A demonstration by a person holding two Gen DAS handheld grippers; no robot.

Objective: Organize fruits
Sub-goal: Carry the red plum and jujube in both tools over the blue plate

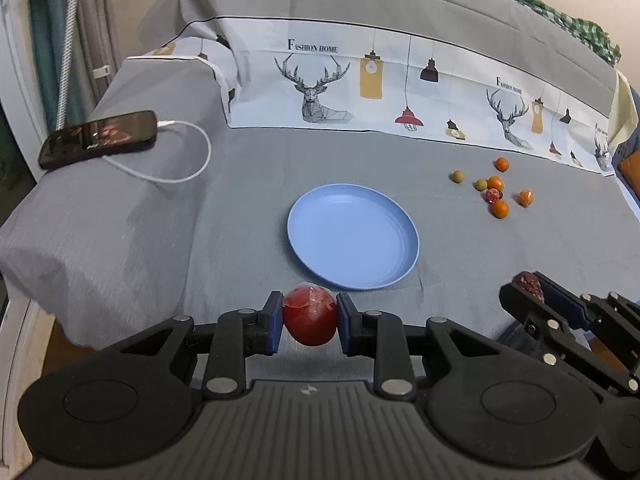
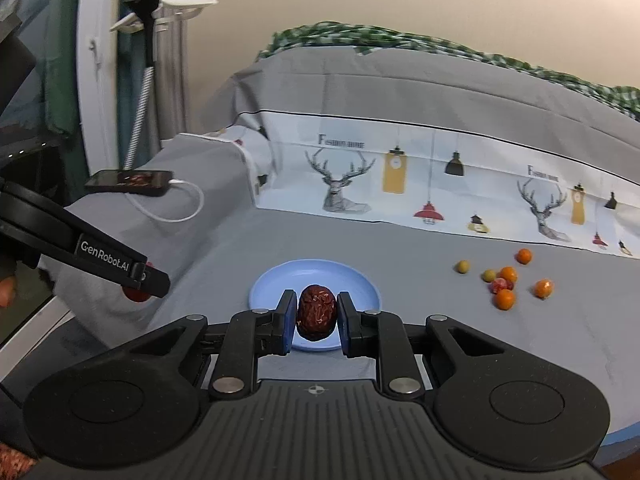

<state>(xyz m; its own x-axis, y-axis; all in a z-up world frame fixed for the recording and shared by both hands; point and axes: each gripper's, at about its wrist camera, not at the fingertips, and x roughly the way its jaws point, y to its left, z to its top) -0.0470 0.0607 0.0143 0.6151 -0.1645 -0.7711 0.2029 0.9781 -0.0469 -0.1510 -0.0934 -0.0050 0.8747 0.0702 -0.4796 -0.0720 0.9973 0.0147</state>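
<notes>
My left gripper (image 1: 310,322) is shut on a smooth red fruit (image 1: 310,316), held just in front of the near rim of an empty blue plate (image 1: 352,236). My right gripper (image 2: 317,316) is shut on a wrinkled dark red date (image 2: 317,312), held over the near part of the same plate (image 2: 276,280). The right gripper with the date also shows at the lower right of the left wrist view (image 1: 530,286). The left gripper shows at the left of the right wrist view (image 2: 138,284). Several small orange, green and red fruits (image 1: 496,192) (image 2: 506,282) lie loose on the grey sheet, right of the plate.
A black phone (image 1: 98,138) with a white charging cable (image 1: 188,160) lies on a raised grey-covered block at the left. A printed deer-and-lamp cloth (image 1: 360,88) runs across the back. The grey sheet's front edge is close below the grippers.
</notes>
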